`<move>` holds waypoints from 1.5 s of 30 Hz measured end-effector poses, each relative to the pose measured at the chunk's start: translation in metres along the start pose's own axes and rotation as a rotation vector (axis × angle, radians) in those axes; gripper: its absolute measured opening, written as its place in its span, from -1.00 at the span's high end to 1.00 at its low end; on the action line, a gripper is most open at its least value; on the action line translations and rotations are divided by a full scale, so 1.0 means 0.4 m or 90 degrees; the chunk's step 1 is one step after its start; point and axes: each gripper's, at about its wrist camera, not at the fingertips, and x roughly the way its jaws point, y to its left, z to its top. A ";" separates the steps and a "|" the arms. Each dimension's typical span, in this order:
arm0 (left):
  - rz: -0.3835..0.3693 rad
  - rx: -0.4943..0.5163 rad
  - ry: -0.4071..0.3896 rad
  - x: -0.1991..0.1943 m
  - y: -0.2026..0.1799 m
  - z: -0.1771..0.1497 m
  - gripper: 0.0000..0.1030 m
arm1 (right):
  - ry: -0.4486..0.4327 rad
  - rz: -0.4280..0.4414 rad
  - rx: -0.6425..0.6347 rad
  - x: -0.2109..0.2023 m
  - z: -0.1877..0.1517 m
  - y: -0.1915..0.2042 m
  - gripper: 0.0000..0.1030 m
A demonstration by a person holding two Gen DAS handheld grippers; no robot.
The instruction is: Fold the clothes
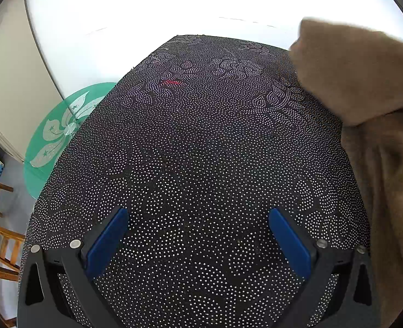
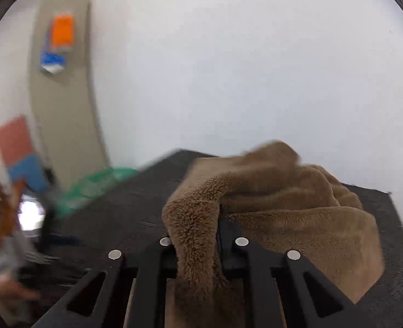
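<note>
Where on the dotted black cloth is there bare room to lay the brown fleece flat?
The dotted black cloth is bare from the open left gripper to its far edge by the white wall, and left to the green glass table. The right side is crowded: the brown fleece is heaped there, pinched by the right gripper.

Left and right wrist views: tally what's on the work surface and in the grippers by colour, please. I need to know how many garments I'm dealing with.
Brown: 1, the fleece garment, pinched in the right gripper.
Black with white dots: 1, the table cover.
Blue: 2, the pads of the left gripper, open and empty.
Green: 1, a round glass top beside the table.
Total: 5.
</note>
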 end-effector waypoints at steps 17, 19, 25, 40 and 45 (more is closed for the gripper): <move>-0.280 -0.119 -0.101 -0.136 0.090 -0.017 -1.00 | 0.131 0.164 -0.138 -0.186 -0.295 0.250 0.61; -0.263 -0.068 -0.147 -0.198 0.063 -0.023 -1.00 | 0.127 0.161 -0.117 -0.195 -0.307 0.229 0.46; -0.278 0.037 -0.221 -0.367 -0.021 -0.024 -1.00 | 0.112 0.159 -0.054 -0.226 -0.343 0.165 -0.63; -0.374 0.261 -0.103 -0.433 -0.350 0.036 -1.00 | 0.071 0.152 0.077 -0.290 -0.427 0.019 -0.63; -0.329 0.261 -0.019 -0.342 -0.410 0.005 0.23 | 0.057 0.146 0.132 -0.295 -0.441 -0.031 -0.64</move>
